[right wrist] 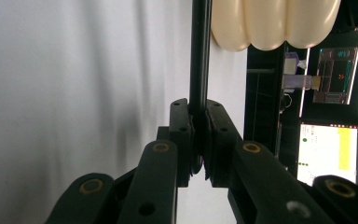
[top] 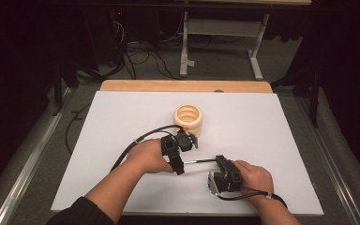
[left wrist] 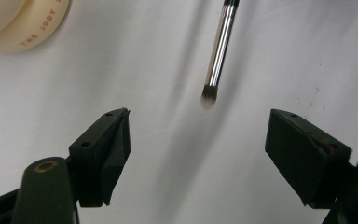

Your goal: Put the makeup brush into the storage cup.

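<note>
Right now the right gripper [right wrist: 199, 140] is pinching the brush [right wrist: 199, 56] by its black handle, jaws pressed tight on both sides of it in the right gripper view. From that grip the handle is running straight away from the jaws toward the cream holder [right wrist: 275, 23], whose ribbed wall is sitting just past and beside it. In the high view the right gripper [top: 218, 161] is lying low over the white board [top: 262, 140], a hand [top: 253, 178] wrapped around its body, and the brush [top: 199, 161] is reaching leftward as a thin line toward the other hand.

Over there the left gripper [top: 192, 140] is standing with its jaws spread apart and nothing between them. In the left gripper view the gripper [left wrist: 198, 149] is looking down at the board, and the brush [left wrist: 219, 51] is hanging above the gap, its silver ferrule pointing down to a small soft tip; the pads are staying well clear of it on either side. The left hand [top: 150, 157] is resting just in front of the holder [top: 190, 119], which is sitting upright near the middle of the board with its mouth open upward. A curve of that holder [left wrist: 23, 23], bearing printed letters, is showing at the top corner of the left gripper view
</note>
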`<state>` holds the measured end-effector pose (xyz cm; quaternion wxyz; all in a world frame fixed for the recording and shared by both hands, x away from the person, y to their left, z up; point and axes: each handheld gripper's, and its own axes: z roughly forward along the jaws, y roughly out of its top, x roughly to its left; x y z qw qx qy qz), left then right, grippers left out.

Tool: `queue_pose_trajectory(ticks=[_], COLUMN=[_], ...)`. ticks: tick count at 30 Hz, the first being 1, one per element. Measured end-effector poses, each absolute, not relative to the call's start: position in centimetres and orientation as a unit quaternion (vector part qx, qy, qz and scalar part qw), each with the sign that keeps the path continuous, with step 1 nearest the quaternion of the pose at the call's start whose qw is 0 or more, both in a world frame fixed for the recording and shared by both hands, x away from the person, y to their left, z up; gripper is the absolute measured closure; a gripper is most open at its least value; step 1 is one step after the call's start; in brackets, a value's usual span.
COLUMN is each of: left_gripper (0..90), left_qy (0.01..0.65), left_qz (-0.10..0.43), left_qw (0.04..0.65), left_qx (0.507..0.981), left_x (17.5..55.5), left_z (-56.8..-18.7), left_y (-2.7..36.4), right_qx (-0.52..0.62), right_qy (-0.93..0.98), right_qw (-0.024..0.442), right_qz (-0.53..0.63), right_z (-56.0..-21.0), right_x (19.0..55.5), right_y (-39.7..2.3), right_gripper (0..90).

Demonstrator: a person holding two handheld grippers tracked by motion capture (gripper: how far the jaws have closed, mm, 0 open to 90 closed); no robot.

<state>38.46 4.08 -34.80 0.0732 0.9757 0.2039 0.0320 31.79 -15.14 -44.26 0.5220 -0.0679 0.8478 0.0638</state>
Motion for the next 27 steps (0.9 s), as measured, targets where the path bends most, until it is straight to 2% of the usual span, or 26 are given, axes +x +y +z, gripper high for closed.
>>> queue_pose_trajectory(ticks=[12, 19, 27], left_gripper=[22.6, 19.7, 17.4], left_qy=[0.229, 0.25, 0.259], left_qz=[0.032, 0.035, 0.039], left_qw=[0.081, 0.096, 0.108], left_qx=[0.97, 0.963, 0.959], left_x=[38.6, 38.9, 38.7], left_z=[-35.8, -36.4, -36.9], left_y=[7.0, 8.4, 9.1], right_qx=[-0.044, -0.052, -0.043], right_qy=[0.848, 0.843, 0.85], right_qw=[0.524, 0.534, 0.523], right_qz=[0.064, 0.046, 0.042], right_z=[-44.2, -43.9, -44.1], right_x=[31.9, 32.2, 32.5], right_y=[-15.6, -16.2, -16.4], right_gripper=[85.7, 85.7, 85.7])
